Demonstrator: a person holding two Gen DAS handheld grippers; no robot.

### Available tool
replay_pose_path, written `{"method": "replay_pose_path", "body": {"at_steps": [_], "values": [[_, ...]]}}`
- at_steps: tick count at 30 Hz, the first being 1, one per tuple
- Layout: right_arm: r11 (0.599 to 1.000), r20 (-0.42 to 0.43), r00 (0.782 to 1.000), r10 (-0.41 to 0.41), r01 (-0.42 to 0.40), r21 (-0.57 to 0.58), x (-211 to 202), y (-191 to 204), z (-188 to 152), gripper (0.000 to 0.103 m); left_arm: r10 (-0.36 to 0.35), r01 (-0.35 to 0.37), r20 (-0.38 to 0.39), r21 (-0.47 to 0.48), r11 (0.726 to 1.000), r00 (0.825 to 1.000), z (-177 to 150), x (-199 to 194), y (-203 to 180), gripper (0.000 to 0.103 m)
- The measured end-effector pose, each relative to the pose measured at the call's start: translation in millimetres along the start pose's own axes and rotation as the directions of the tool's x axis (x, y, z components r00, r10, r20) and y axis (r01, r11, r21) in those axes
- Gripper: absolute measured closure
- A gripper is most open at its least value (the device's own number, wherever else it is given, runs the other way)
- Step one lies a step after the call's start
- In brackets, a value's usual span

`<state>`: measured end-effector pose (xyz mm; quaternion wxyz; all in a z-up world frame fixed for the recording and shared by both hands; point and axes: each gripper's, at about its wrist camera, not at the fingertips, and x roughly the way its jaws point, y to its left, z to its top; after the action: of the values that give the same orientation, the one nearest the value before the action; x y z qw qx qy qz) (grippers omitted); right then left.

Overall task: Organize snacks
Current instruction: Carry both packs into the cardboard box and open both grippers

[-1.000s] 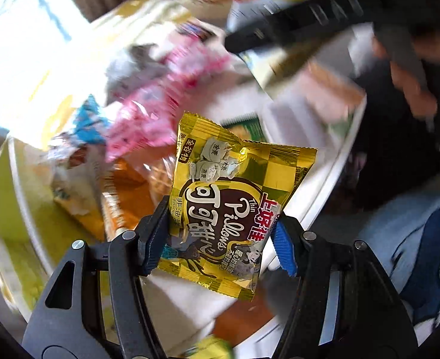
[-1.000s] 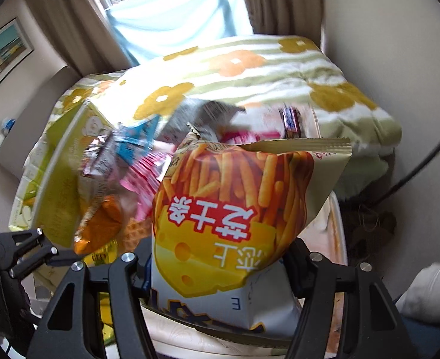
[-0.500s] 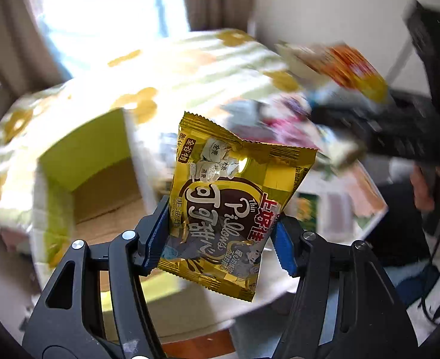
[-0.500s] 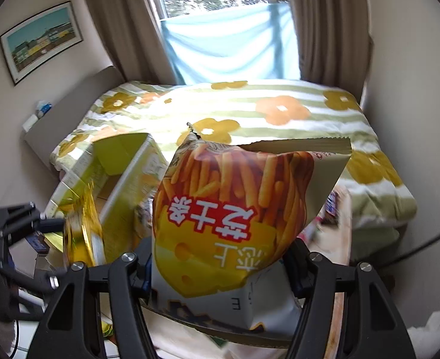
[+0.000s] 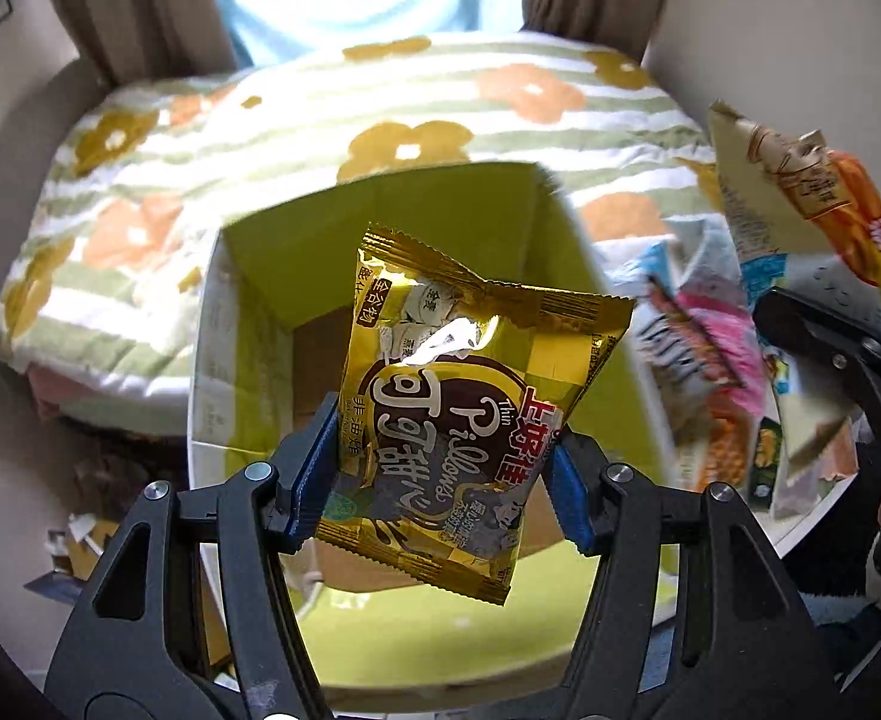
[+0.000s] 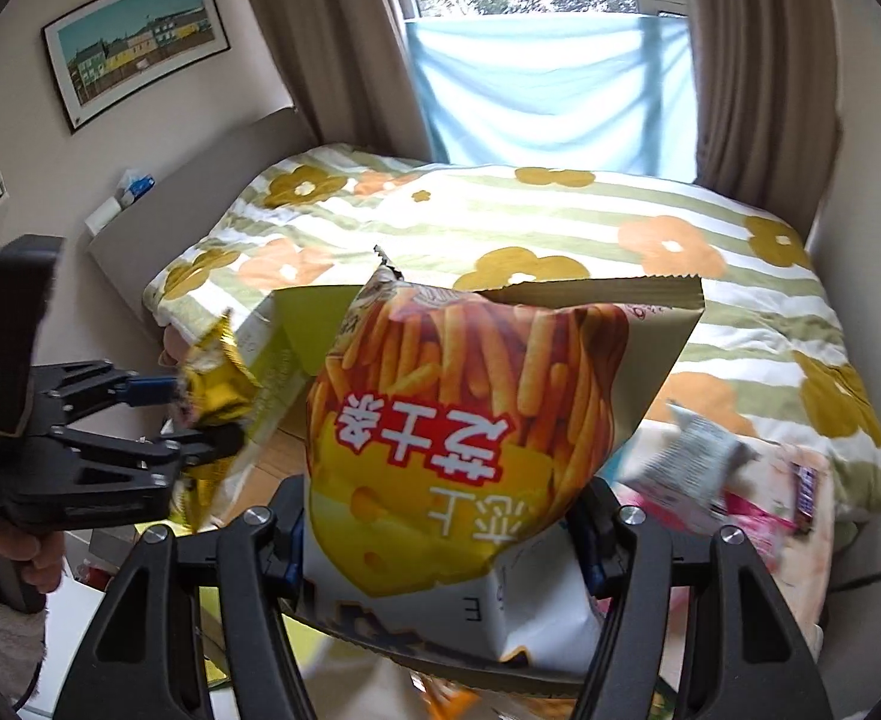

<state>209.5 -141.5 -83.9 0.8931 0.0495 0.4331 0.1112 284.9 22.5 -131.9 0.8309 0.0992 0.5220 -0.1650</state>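
Bedroom: framed town print upper left, brown curtains, blue window cloth, floral striped quilt mid-frame. Open lime-lined carton sits centre below my left gripper, pinching a gold "Thin Pillows" packet. My right gripper clamps a cheese-stick bag, Chinese lettering. Loose snacks lower right.

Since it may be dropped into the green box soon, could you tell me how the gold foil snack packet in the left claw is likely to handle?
The gold packet looks puffed and crinkled, so it is probably light and yields under the left claw. Its glossy foil may slip between the pads. Released above the open green box, it would likely flutter rather than fall straight.
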Motion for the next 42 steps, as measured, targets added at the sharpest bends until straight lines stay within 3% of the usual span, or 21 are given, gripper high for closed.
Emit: {"method": "replay_pose_path", "body": {"at_steps": [6,7,8,9,18,25,26,27,29,40,42], "values": [[1.0,-0.046,0.999,-0.019,0.02,0.019,34.7,26.8,11.0,0.043,0.01,-0.01,-0.011,0.03,0.999,1.0,-7.0,25.4,25.6,0.041],[0.999,-0.054,0.998,-0.026,0.027,0.021,38.4,29.5,12.0,0.043,0.019,-0.019,-0.01,0.037,0.999,1.0,-9.1,27.1,26.0,0.035],[0.999,-0.062,0.998,-0.032,0.034,0.022,42.0,32.2,13.1,0.043,0.027,-0.027,-0.008,0.041,0.999,1.0,-9.3,29.4,27.7,0.011],[0.999,-0.07,0.997,-0.037,0.039,0.022,44.6,33.9,13.5,0.043,0.034,-0.034,-0.001,0.042,0.999,0.999,-9.4,30.2,28.5,0.0],[0.998,-0.141,0.988,-0.056,0.056,-0.009,71.1,43.6,22.2,0.043,0.021,-0.023,0.031,0.041,0.999,0.999,-37.3,13.7,43.9,0.0],[0.997,-0.199,0.98,-0.007,-0.01,-0.082,100.8,66.3,31.6,0.041,0.044,-0.044,0.051,-0.002,0.999,0.998,-55.8,-3.2,58.9,0.0],[0.996,-0.183,0.983,-0.026,0.009,-0.092,102.8,69.4,31.2,0.039,0.05,-0.05,0.053,-0.005,0.999,0.997,-58.7,-5.5,59.9,0.0],[0.996,-0.158,0.987,-0.036,0.021,-0.091,102.8,70.9,30.9,0.03,0.054,-0.054,0.051,-0.006,0.999,0.997,-61.4,-7.5,60.7,0.0],[0.997,-0.128,0.992,-0.015,0.006,-0.074,101.3,70.4,29.0,0.0,0.071,-0.071,0.048,-0.007,0.997,0.996,-66.7,-10.6,61.5,0.0],[0.995,-0.202,0.977,-0.073,0.058,-0.082,84.6,71.9,5.7,0.0,0.046,-0.044,0.04,-0.05,0.998,0.998,-82.6,-18.0,61.7,0.0],[0.996,-0.183,0.981,-0.07,0.057,-0.075,76.1,70.7,5.1,0.0,0.041,-0.038,0.046,-0.053,0.998,0.998,-83.7,-21.4,59.4,0.0]]}}
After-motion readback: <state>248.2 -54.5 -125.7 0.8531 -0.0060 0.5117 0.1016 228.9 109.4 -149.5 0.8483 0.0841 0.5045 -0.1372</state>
